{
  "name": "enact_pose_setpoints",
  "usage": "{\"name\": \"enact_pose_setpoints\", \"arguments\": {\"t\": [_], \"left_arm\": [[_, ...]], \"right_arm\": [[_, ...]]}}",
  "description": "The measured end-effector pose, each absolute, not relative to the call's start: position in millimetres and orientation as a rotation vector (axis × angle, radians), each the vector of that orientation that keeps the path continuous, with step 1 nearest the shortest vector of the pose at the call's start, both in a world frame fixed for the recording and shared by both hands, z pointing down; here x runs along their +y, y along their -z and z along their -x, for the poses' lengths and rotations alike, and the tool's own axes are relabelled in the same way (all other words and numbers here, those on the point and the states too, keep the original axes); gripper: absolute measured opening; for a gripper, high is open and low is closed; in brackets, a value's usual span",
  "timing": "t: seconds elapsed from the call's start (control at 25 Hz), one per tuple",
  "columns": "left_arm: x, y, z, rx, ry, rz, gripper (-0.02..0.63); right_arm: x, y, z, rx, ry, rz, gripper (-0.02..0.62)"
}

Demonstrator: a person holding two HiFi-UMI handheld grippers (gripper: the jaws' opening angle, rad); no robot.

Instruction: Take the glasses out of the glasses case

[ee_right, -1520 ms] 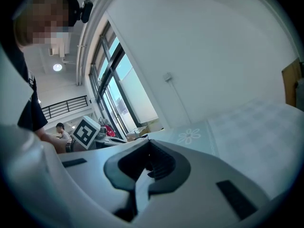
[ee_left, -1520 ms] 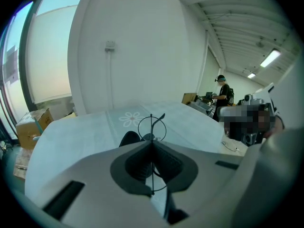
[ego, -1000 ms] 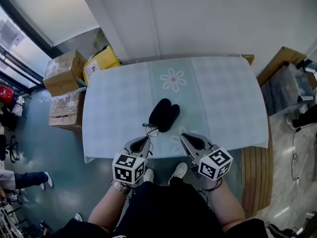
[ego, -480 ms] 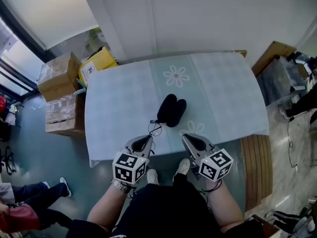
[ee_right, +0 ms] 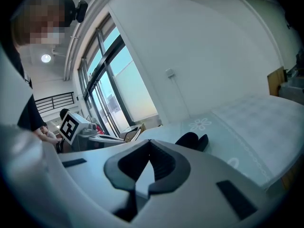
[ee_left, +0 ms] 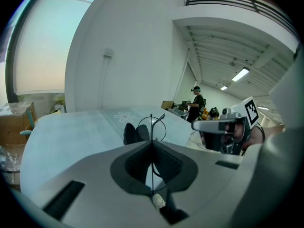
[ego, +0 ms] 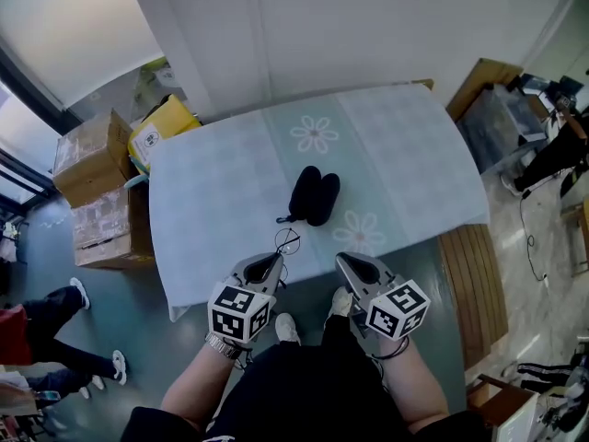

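Off the left edge of the surface [ego: 212, 182], cardboard boxes [ego: 81, 155] are stacked on the floor, with a yellow box [ego: 158, 129] beside them near the far left corner. The surface wears a pale checked cloth with flower prints.

At the near edge, left of centre, the left claw [ego: 274, 260] points toward the far edge. Its jaws are pressed together on a thin wire part of the glasses [ego: 287, 242]. The left gripper view shows the wire running straight up between the pads, with a round lens rim standing above the jaw tips. The glasses are out of the glasses case [ego: 313, 194], held between it and the near edge. Whether they touch the cloth cannot be told.

The black case lies open near the middle of the surface, its two halves side by side, apart from both claws.

To the right, also at the near edge, the right claw [ego: 342, 258] has its jaw tips touching and nothing between them. Beyond the right edge stands a slatted wooden bench [ego: 471, 279].
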State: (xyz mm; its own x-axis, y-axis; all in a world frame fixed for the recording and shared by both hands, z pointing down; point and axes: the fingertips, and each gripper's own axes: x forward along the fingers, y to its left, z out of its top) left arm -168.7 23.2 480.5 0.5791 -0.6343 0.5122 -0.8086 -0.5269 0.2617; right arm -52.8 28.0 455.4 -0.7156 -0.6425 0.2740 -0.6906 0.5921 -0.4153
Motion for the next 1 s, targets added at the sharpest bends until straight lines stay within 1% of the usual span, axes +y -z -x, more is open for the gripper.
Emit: {"name": "enact_pose_setpoints", "arguments": {"t": [1.0], "left_arm": [[53, -468, 183, -1.090, -0.480, -2.410, 0.029]], "right_arm": [[72, -451, 70, -2.696, -0.746, -1.223, 0.023]]}}
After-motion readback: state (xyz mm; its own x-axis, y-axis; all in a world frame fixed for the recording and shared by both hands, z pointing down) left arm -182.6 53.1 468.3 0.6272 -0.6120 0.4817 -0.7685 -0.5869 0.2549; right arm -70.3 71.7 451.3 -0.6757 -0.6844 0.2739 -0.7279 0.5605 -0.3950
